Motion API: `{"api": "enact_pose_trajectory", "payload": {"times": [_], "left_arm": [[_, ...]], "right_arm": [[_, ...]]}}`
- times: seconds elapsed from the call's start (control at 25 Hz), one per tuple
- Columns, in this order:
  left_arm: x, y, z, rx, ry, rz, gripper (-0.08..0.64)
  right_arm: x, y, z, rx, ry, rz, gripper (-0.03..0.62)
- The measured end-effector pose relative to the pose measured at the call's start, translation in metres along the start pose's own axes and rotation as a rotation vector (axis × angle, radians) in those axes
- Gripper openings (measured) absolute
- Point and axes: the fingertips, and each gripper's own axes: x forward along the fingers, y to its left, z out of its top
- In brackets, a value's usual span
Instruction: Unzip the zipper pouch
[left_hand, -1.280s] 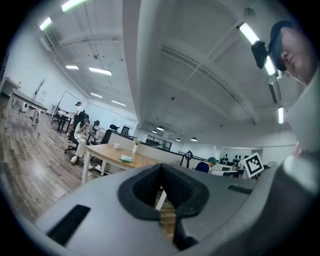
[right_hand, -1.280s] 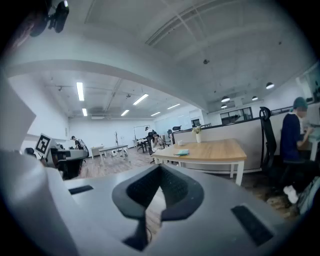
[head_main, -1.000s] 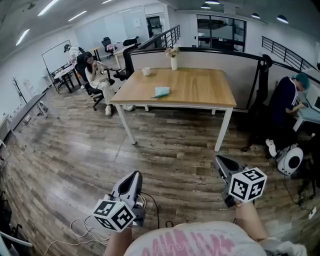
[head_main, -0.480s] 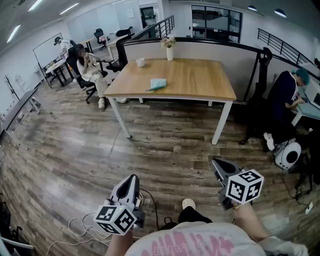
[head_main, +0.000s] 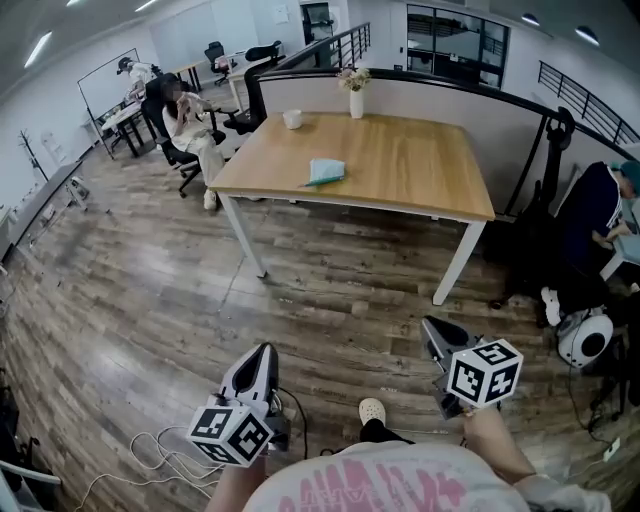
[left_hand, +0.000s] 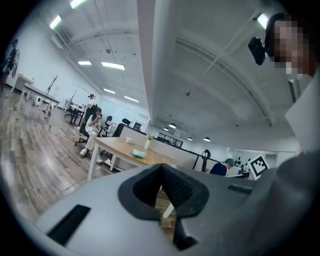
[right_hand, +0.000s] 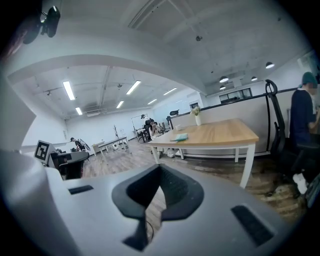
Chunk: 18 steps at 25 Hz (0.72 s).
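A teal zipper pouch (head_main: 325, 172) lies flat on a wooden table (head_main: 420, 175) across the room; the pouch (left_hand: 138, 154) and the pouch (right_hand: 180, 136) look small and far off in both gripper views. My left gripper (head_main: 266, 352) is held low at the bottom left of the head view, jaws shut with nothing between them. My right gripper (head_main: 432, 326) hangs at the bottom right, also shut and empty. Both are well short of the table, over the wood floor.
A white cup (head_main: 292, 118) and a vase of flowers (head_main: 356, 100) stand at the table's far edge. A person sits on a chair (head_main: 185, 125) at the left, another person (head_main: 605, 215) at the right. White cables (head_main: 165, 455) lie on the floor by my left gripper.
The view has shifted slightly toward the table as I step forward; a shoe now shows at the bottom. Both grippers stay shut, at about the same height.
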Motion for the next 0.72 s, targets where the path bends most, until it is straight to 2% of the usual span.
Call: {"api": "enact_pose_trajectory", "payload": {"times": [0.2, 0.44, 0.6, 0.72], "left_arm": [[0.056, 0.0, 0.028, 0.01, -0.064, 0.028, 0.001], [0.114, 0.004, 0.032, -0.046, -0.101, 0.061, 0.001], [0.144, 0.007, 0.025, -0.077, -0.105, 0.069, 0.0], [0.165, 0.011, 0.008, -0.083, -0.068, 0.086, 0.001]], "right_arm": [[0.042, -0.043, 0.042, 0.004, -0.016, 0.037, -0.003], [0.09, -0.081, 0.079, -0.019, -0.012, 0.084, -0.003], [0.119, -0.096, 0.08, -0.026, 0.016, 0.124, -0.003], [0.138, -0.108, 0.063, -0.008, 0.068, 0.131, -0.002]]}}
